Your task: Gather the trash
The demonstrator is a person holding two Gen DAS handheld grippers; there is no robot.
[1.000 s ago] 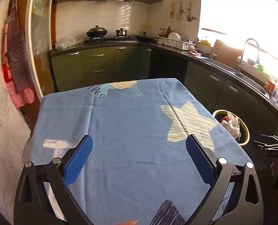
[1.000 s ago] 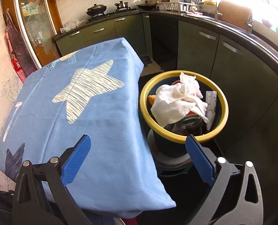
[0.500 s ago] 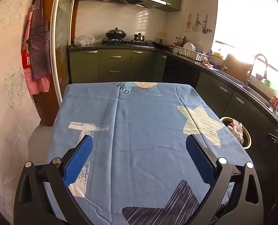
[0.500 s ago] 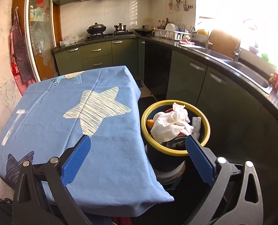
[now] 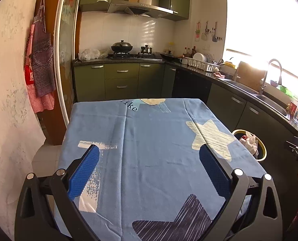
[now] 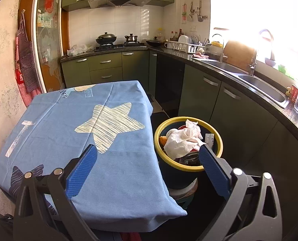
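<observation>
With both the left gripper [image 5: 149, 160] and right gripper [image 6: 147, 158] spread wide and empty, the crumpled paper towel [image 6: 182, 140] sits atop the yellow-rimmed bin [image 6: 219, 138] beside the table, looking light, soft, easily pinched at any fold.

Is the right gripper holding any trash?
No, the right gripper is open and empty above the tablecloth and bin.

A dark bin [image 6: 179, 174] with a yellow rim stands upright at the lower right of centre in the right wrist view, just beside the table's draped edge, filled with crumpled white paper towels [image 6: 182, 140] heaped over other rubbish.
</observation>
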